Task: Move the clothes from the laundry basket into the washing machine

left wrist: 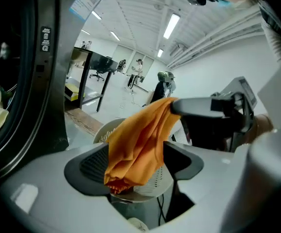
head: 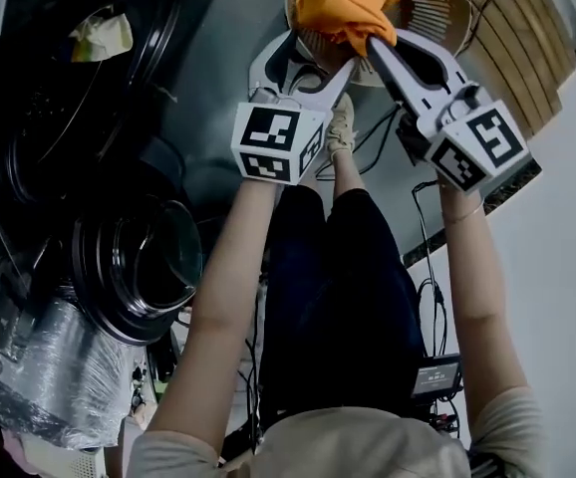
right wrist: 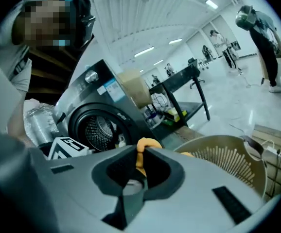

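I'm looking into a bright workshop hall with a pale glossy floor, ceiling strip lights, a black table (right wrist: 182, 84) in the background and a few people standing far off. The dark washing machine (right wrist: 99, 128) sits to the left in the head view, and the right gripper view looks straight at its perforated drum. A pale crumpled cloth (head: 104, 36) is tucked near the top of the machine's front. A silvery foil hose (head: 39, 366) lies bunched at the lower left.

The laundry basket (head: 432, 3) stands on the floor ahead of the person's feet. It is a round, slatted, beige tub. The orange cloth (head: 343, 8) is lifted above its rim.

The right tongs (head: 373, 43) are pressed together on a fold of that cloth, and a small orange loop pokes up between the pads in the right gripper view (right wrist: 141, 152). From there the fabric drapes down to the left.

The left tongs (head: 313, 53) are spread wide just beside the right ones. In the left gripper view the cloth (left wrist: 140, 140) hangs in the gap between the two dark pads, with its lower end near the left pad. The pads are not closed on it. I cannot tell whether the hem brushes that pad.
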Tool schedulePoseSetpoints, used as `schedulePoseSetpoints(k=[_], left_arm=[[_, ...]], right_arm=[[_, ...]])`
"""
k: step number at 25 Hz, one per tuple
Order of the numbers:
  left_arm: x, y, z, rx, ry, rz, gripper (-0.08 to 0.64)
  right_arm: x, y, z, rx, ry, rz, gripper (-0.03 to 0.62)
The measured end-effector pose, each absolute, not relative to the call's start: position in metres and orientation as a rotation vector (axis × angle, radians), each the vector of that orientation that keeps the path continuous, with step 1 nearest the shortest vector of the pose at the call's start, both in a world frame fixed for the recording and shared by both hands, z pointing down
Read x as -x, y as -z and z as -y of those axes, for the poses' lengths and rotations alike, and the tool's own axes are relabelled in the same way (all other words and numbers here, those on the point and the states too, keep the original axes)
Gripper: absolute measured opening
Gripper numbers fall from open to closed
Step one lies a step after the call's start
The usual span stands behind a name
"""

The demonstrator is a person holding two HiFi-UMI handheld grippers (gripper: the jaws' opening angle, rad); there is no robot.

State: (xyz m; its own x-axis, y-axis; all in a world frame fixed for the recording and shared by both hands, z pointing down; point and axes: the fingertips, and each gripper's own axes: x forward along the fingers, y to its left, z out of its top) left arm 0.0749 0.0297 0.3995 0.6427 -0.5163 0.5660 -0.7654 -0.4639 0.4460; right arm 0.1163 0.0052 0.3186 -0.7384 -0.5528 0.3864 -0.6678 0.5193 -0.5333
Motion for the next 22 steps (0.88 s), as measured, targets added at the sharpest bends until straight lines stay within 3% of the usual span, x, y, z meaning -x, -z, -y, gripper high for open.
schedulePoseSetpoints(k=[6,12,13,14,15,22], left_arm=[[-0.077,-0.385,-0.028,-2.261,-0.491,0.951,0.439],[-0.058,-0.387,-0.019,-2.319,-0.502,1.011,0.427],[-0.052,-0.387,-0.017,-2.310,-0.492,1.039,0.344],[-0.046,-0.389,-0.015,-2.298,-0.484,1.068,0.197],[-0.040,-0.392,-0.013,-2.283,-0.479,1.091,0.127],[0.007,-0.409,-0.013,-2.148,-0.525,1.225,0.087]], right_arm=[[-0.084,-0.241,-0.029,-0.926,-0.886,2.743,0.040],[-0.064,-0.201,-0.040,-0.898,-0.938,2.897,0.040],[-0.062,-0.205,-0.041,-0.899,-0.930,2.889,0.040],[-0.062,-0.212,-0.043,-0.897,-0.918,2.872,0.040],[-0.062,-0.219,-0.045,-0.898,-0.916,2.856,0.040],[-0.067,-0.269,-0.044,-0.951,-0.947,2.762,0.040]])
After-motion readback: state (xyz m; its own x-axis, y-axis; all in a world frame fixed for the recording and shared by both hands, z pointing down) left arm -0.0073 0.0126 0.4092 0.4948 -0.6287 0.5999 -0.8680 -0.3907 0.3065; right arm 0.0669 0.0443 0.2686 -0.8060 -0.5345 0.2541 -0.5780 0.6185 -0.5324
